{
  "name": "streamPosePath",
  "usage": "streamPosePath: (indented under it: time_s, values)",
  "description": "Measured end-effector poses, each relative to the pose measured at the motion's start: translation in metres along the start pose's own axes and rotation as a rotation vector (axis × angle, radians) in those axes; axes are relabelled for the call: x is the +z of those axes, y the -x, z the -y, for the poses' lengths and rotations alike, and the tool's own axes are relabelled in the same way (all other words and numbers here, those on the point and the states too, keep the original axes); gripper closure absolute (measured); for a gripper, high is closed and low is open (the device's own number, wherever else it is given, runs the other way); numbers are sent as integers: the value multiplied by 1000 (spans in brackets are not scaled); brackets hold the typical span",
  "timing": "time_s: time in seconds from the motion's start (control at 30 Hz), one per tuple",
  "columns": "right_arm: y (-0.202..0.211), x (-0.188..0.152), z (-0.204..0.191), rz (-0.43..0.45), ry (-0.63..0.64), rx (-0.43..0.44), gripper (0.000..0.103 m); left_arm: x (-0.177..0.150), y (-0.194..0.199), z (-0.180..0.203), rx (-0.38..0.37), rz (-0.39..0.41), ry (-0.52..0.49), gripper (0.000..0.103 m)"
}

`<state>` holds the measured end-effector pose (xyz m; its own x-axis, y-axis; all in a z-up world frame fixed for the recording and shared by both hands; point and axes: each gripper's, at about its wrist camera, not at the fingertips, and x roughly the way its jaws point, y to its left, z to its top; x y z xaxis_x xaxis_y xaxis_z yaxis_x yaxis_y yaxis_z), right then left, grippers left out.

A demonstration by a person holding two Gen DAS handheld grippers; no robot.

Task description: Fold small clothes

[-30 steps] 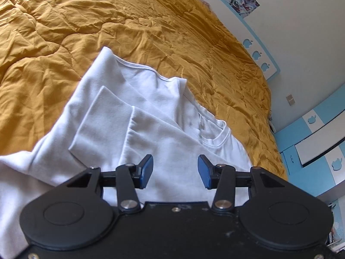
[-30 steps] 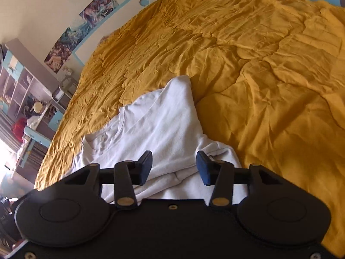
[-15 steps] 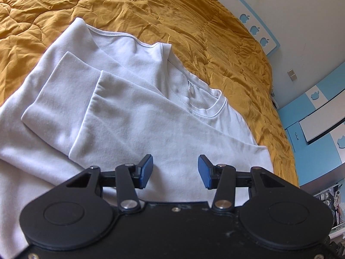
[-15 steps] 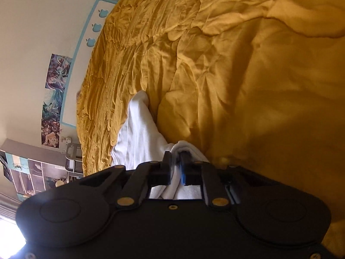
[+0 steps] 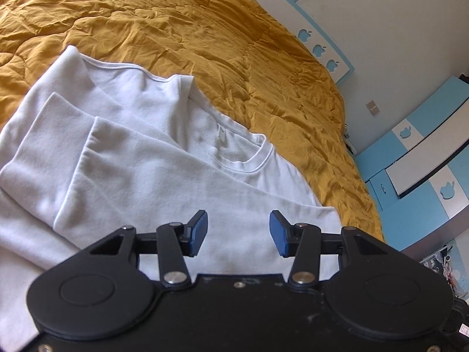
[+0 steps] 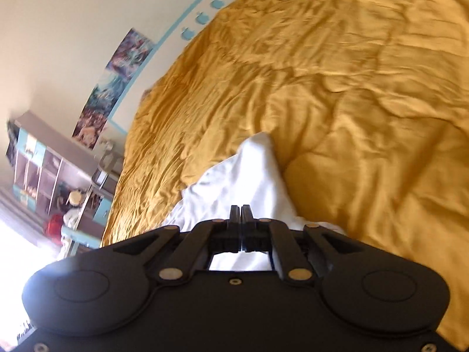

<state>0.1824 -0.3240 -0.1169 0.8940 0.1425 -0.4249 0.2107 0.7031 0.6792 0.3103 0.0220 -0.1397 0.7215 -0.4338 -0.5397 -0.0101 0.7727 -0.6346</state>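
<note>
No readable writing shows in either view; the only marks are blue apple-shaped cutouts (image 5: 319,50) on a white, blue-edged panel on the wall behind the bed, similar shapes on the blue and white cabinet (image 5: 422,158), and posters (image 6: 117,82) whose print is too blurred to read. A small white tag sits inside the collar (image 5: 249,161) of the shirt (image 5: 140,158), too small to read. The white shirt lies on the mustard quilt (image 5: 205,29), with both long sleeves folded across its body. The left gripper (image 5: 239,231) hovers above the shirt's near part, its blue-padded jaws spread wide with nothing between them. The right gripper (image 6: 241,215) has its jaws pressed together; white cloth (image 6: 249,173) shows just past the tips and through the gap behind them, but whether a fold is actually pinched between them I cannot tell. The left view alone shows the shirt's full layout: collar, folded sleeves, and the cabinet and a wall switch (image 5: 373,107) past the bed's far edge. The right view alone shows a narrow bunched strip of the shirt running away from the gripper, and to the left a shelf unit (image 6: 49,173) with a red object, beside bright window glare. The right view is somewhat blurred.
</note>
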Motion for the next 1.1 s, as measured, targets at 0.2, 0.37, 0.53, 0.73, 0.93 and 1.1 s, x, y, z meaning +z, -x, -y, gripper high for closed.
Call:
streamPosePath:
  time_s: [0.2, 0.37, 0.53, 0.73, 0.93, 1.1]
  values:
    - [-85, 19, -26, -79, 182, -36, 100, 18, -33, -4, 95, -3, -9, 55]
    - [-123, 47, 1, -75, 141, -222, 100, 31, -35, -51, 88, 19, 135, 53]
    - [-120, 57, 34, -49, 57, -246, 101, 45, -13, -67, 143, 106, 165, 53]
    - [-94, 48, 7, -19, 119, -129, 100, 55, 14, -79, 90, 140, 195, 54]
    - [-127, 61, -11, -59, 180, -122, 99, 66, 1, -91, 153, 117, 193, 53]
    - [-159, 74, 4, -97, 251, -334, 100, 70, -11, -94, 171, 104, 127, 53]
